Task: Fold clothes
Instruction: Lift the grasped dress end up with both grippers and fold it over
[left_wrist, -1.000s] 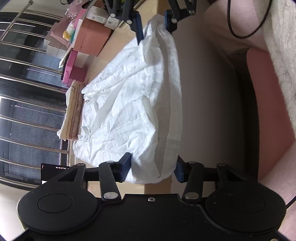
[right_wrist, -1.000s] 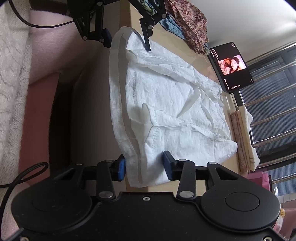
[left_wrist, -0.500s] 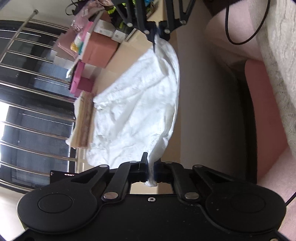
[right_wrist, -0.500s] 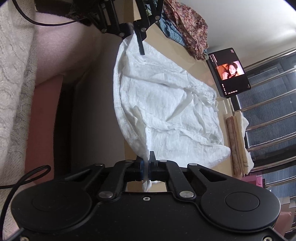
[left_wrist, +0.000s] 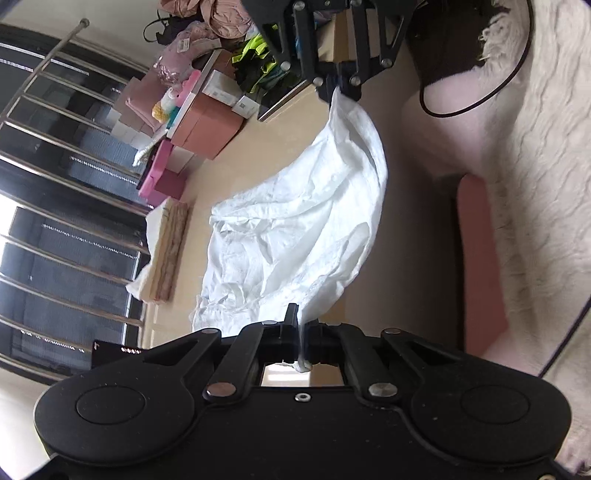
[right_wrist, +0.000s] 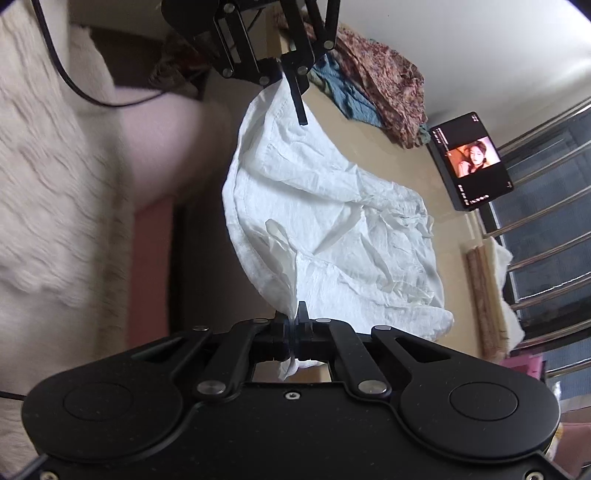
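My left tool (left_wrist: 301, 332) is clamped on one corner of the white garment (left_wrist: 295, 236), with a small tuft of cloth poking out behind the closed pads. My right tool (right_wrist: 295, 325) is clamped on the other corner of the same edge; a bit of fabric hangs out behind its pads too. In the left view I can see the right tool (left_wrist: 338, 88) at the far end, its fingers pinched together on the cloth, and in the right view the left tool (right_wrist: 291, 85) shows the same way at the top.

The garment (right_wrist: 332, 236) is lifted along the edge I hold, the one at the near edge of the worktop (left_wrist: 255, 155), next to my body. That edge sags in a curve between the two tools. The rest of the cloth slopes down and lies crumpled on the worktop, bunched toward the far edge by the window bars (left_wrist: 74, 236).

Along the far edge, just beyond the garment, lies a folded cloth stack (left_wrist: 168, 254), apart from the garment. A pile of boxes (left_wrist: 207, 125) stands at one end of the worktop, toward the right tool's side. At the other end, a heap of patterned clothes (right_wrist: 380, 85) lies near a tablet (right_wrist: 469, 162) with its screen lit. My fluffy cream sleeve (right_wrist: 48, 192) fills the side of the right view.
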